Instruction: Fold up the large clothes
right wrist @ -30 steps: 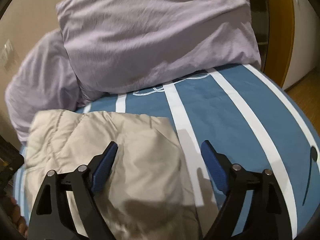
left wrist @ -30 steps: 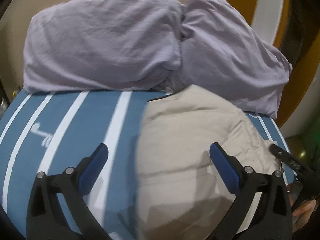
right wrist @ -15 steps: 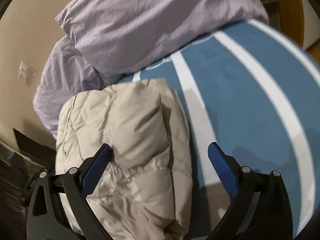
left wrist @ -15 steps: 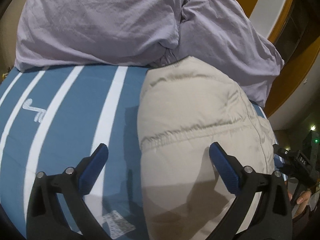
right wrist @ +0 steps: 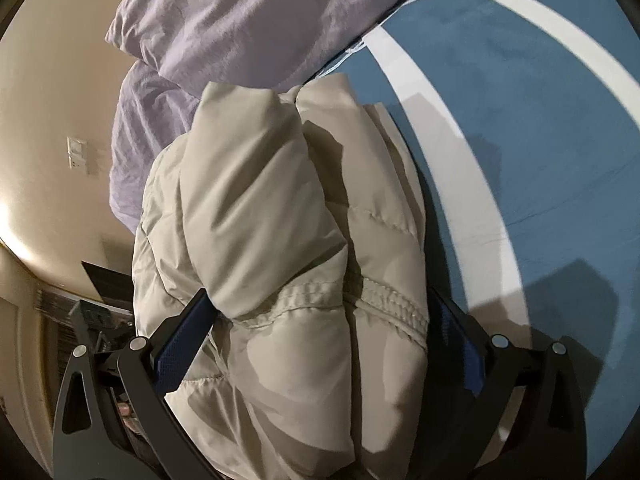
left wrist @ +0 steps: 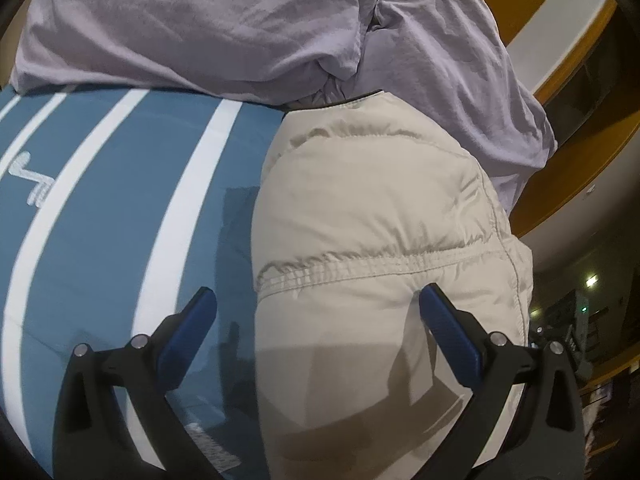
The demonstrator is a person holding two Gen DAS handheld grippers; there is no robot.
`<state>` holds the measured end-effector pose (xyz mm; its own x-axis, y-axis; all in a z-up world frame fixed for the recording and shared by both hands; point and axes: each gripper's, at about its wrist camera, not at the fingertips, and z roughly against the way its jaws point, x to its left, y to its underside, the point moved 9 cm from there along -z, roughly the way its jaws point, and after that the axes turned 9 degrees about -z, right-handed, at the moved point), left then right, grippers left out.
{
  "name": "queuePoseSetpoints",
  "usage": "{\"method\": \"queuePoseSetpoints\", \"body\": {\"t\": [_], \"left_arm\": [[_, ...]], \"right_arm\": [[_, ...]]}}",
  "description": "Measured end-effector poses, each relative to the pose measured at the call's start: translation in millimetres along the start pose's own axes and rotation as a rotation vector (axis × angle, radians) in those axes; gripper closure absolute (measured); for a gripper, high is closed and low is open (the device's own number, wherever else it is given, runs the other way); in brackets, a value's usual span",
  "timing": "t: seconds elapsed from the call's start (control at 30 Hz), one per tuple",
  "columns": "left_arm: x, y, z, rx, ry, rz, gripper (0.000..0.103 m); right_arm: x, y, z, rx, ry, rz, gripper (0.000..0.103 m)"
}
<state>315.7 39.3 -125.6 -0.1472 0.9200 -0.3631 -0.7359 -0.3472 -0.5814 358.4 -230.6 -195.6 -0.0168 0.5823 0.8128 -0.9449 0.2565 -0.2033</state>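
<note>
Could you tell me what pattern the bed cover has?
Blue bed cover with white stripes; clearest in left wrist view.

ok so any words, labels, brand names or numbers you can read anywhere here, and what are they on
No readable text in either view.
Blue striped bedspread: a white embroidered mark near its edge, a squiggle, not legible as letters.
Beige puffer jacket: no label or brand showing.
Lilac pillows: plain.
Wall switch plate: no marking can be made out.
</note>
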Motion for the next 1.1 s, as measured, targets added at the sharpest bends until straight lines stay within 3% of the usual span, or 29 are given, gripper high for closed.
{"method": "queuePoseSetpoints", "body": {"t": [0.23,0.3,0.53,0.77,1.1], "left_arm": [[-2,2,-13,0.016,0.104,0.075,0.002],[-4,3,-16,0.021,0.166,0.105,0.006],[-5,-2,-7,0.007,0.190,0.116,0.027],[22,-19,7,0.000,0.155,0.116,0.032],[87,-67,34,-0.092,0.018,0.130,0.034]], "right_arm": [[8,1,-9,0.008,-0.042,0.003,0.003],[10,1,-10,0.002,-0.060,-0.002,0.009],[22,2,-4,-0.031,-0.087,0.038,0.035],[56,0,-27,-0.051,-0.119,0.094,0.045],[120,-3,-91,-0.039,-0.159,0.178,0.047]]}}
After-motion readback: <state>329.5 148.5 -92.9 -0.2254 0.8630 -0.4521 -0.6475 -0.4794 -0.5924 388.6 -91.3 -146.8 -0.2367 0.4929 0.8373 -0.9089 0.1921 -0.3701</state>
